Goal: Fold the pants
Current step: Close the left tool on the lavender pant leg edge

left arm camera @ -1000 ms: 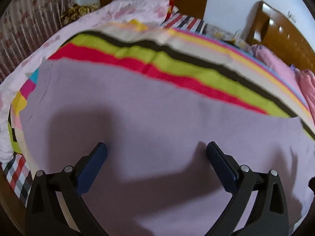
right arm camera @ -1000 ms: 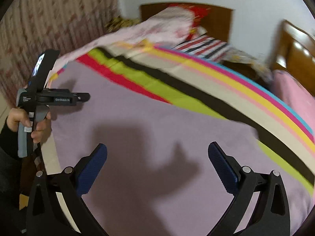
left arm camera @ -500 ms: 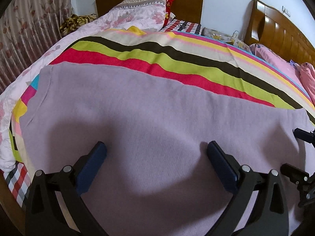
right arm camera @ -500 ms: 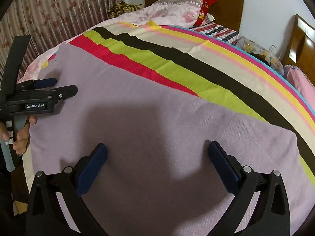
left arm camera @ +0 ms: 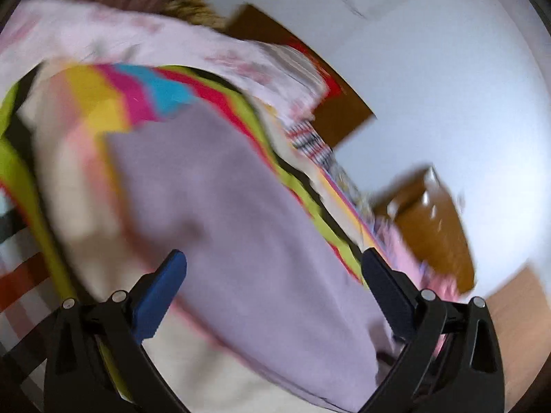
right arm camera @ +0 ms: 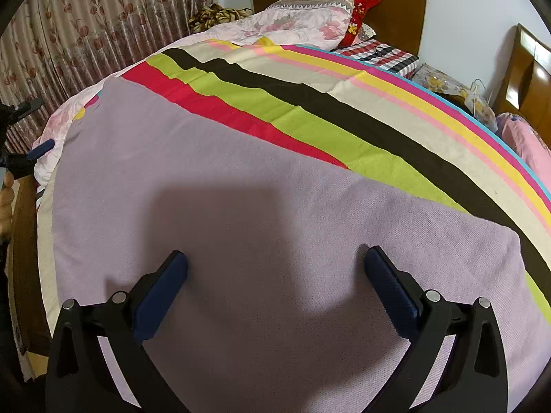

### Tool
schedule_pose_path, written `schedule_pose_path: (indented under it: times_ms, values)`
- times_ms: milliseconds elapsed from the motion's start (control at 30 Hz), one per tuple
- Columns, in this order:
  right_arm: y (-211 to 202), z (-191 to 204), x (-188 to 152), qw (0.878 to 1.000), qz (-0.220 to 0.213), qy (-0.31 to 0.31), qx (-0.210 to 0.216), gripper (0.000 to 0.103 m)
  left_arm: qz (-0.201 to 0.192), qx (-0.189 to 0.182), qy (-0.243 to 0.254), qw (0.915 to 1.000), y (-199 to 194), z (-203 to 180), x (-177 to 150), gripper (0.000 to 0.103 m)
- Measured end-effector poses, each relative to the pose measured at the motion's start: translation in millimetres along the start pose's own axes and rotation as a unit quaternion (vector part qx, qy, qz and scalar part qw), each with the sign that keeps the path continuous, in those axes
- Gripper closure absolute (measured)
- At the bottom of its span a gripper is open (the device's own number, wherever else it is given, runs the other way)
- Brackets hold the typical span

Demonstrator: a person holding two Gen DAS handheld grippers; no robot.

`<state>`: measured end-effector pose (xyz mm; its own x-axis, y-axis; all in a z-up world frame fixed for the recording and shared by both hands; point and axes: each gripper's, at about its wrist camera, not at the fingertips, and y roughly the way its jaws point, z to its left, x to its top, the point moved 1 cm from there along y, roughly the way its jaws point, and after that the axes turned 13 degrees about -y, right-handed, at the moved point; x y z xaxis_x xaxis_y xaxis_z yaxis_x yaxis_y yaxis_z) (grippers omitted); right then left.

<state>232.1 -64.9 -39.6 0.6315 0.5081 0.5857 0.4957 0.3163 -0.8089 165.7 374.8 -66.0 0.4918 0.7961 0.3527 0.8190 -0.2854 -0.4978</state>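
Lilac knit pants (right arm camera: 241, 206) lie flat across the striped bedspread (right arm camera: 310, 117), filling most of the right wrist view. My right gripper (right arm camera: 275, 261) hovers open over the cloth with nothing between its blue pads. The left wrist view is blurred and tilted; there the pants (left arm camera: 241, 206) run diagonally, and my left gripper (left arm camera: 273, 261) stands open above their left end, holding nothing. From the right wrist view, the left gripper (right arm camera: 20, 137) shows at the far left edge, off the bed's corner, held by a hand (right arm camera: 5, 199).
A floral quilt (right arm camera: 296, 24) and a red pillow (right arm camera: 365, 3) are piled against the wooden headboard (right arm camera: 396, 10). A floral curtain (right arm camera: 86, 27) hangs at the left. A second bed with pink bedding (right arm camera: 527, 144) stands at the right.
The left gripper has swung left and tilted sharply, off the pants toward the bed's left corner; its view is now blurred. The right gripper has shifted only slightly over the pants.
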Motion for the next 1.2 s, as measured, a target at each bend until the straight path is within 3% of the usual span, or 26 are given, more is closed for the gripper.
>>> schedule_pose_path:
  times_ms: [67,167,433,600,667,733,833,933,967,1000,1067,1200]
  values:
    - [0,0,0,1.000,0.000,0.000,0.000,0.004,0.001,0.005,-0.022,0.9997,-2,21,16,0.007]
    - [0,0,0,1.000,0.000,0.000,0.000,0.004,0.036,-0.016,-0.062,0.9973,11,45,33,0.026]
    - [0,0,0,1.000,0.000,0.000,0.000,0.004,0.048,0.020,-0.064,0.9966,40,57,57,0.027]
    - [0,0,0,1.000,0.000,0.000,0.000,0.004,0.036,0.001,-0.058,0.9976,51,65,63,0.032]
    - [0,1,0,1.000,0.000,0.000,0.000,0.004,0.017,0.020,-0.062,0.9977,49,74,65,0.076]
    - [0,0,0,1.000,0.000,0.000,0.000,0.004,0.016,0.005,-0.055,0.9983,45,78,66,0.083]
    - [0,1,0,1.000,0.000,0.000,-0.001,0.004,0.012,0.001,-0.043,0.9990,40,77,64,0.083]
    - [0,1,0,1.000,0.000,0.000,-0.001,0.004,0.006,0.004,-0.063,0.9980,44,80,65,0.062]
    - [0,1,0,1.000,0.000,0.000,-0.001,0.004,0.001,0.003,-0.066,0.9978,44,79,64,0.062]
    - [0,1,0,1.000,0.000,0.000,0.000,0.004,-0.003,0.016,-0.056,0.9983,45,76,63,0.065]
    - [0,1,0,1.000,0.000,0.000,-0.001,0.004,-0.011,0.034,-0.027,0.9990,48,64,59,0.087]
    - [0,1,0,1.000,0.000,0.000,-0.001,0.004,-0.053,0.042,0.013,0.9976,25,36,53,0.090]
